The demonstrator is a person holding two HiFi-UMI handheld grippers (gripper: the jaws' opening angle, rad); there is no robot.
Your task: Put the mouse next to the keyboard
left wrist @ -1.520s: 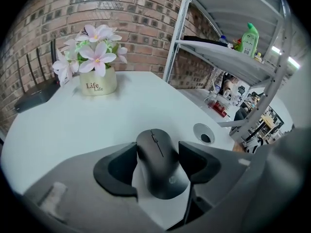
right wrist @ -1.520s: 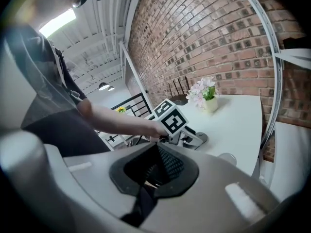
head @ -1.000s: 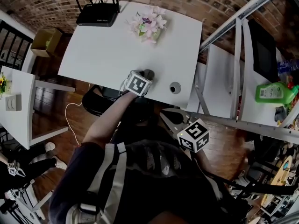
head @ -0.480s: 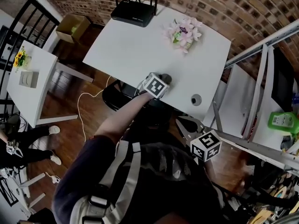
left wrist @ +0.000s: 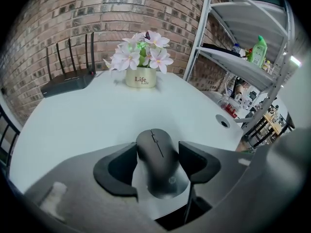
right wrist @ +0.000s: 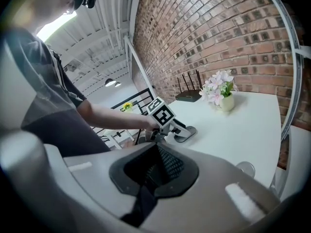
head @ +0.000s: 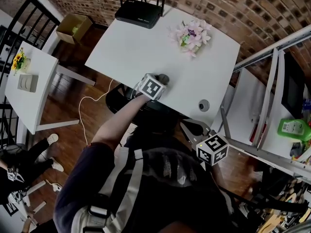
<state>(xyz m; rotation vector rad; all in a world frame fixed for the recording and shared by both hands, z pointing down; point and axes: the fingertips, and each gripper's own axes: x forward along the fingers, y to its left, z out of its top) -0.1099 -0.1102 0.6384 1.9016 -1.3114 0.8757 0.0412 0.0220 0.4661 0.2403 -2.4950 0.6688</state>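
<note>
Black mouse (left wrist: pixel 158 164), white table (left wrist: pixel 92 115)

In the head view, the left gripper (head: pixel 159 81) and its marker cube are covering most of the dark grey oval mouse (head: pixel 164 76), leaving only its front end showing. The green plastic bottle (head: pixel 293 127) is running off the right edge.

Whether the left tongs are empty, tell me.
No: the black mouse sits clamped between the left tongs, resting on the white table.
</note>
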